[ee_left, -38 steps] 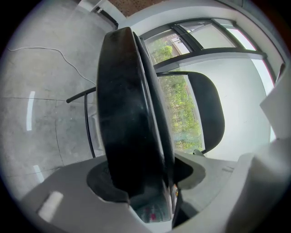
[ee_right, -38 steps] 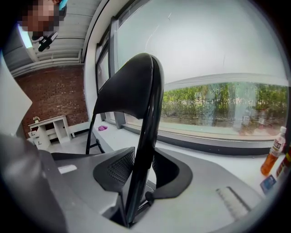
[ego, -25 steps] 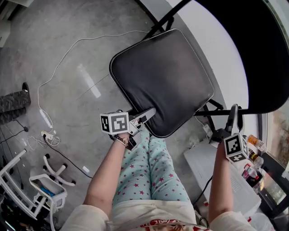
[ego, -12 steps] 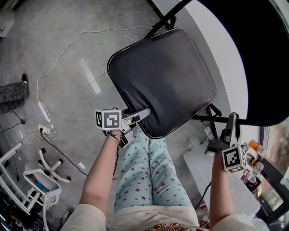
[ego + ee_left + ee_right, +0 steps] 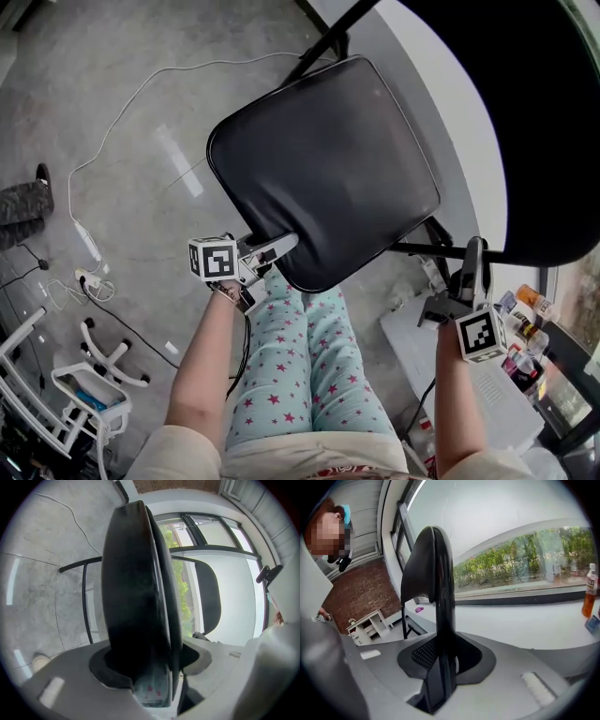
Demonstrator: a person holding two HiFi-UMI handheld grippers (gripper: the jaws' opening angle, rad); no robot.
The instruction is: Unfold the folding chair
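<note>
The folding chair's black padded seat (image 5: 328, 169) fills the middle of the head view, its black backrest (image 5: 534, 122) at the upper right. My left gripper (image 5: 272, 251) is shut on the seat's near edge; in the left gripper view the seat (image 5: 136, 588) stands edge-on between the jaws of my left gripper (image 5: 150, 665). My right gripper (image 5: 473, 261) is shut on the backrest's thin black frame (image 5: 438, 588), which runs between the jaws of my right gripper (image 5: 443, 663). Those jaws have just been closing on it.
A white cable (image 5: 122, 122) and a power strip (image 5: 94, 281) lie on the grey floor. A white rack (image 5: 56, 384) stands at the lower left. A white box (image 5: 487, 375) and bottles (image 5: 520, 323) sit at the right. My legs (image 5: 300, 356) are under the seat.
The seat has shifted left and lower in the head view, and my left gripper has gone with its edge. The right gripper has slid a little lower along the frame.
</note>
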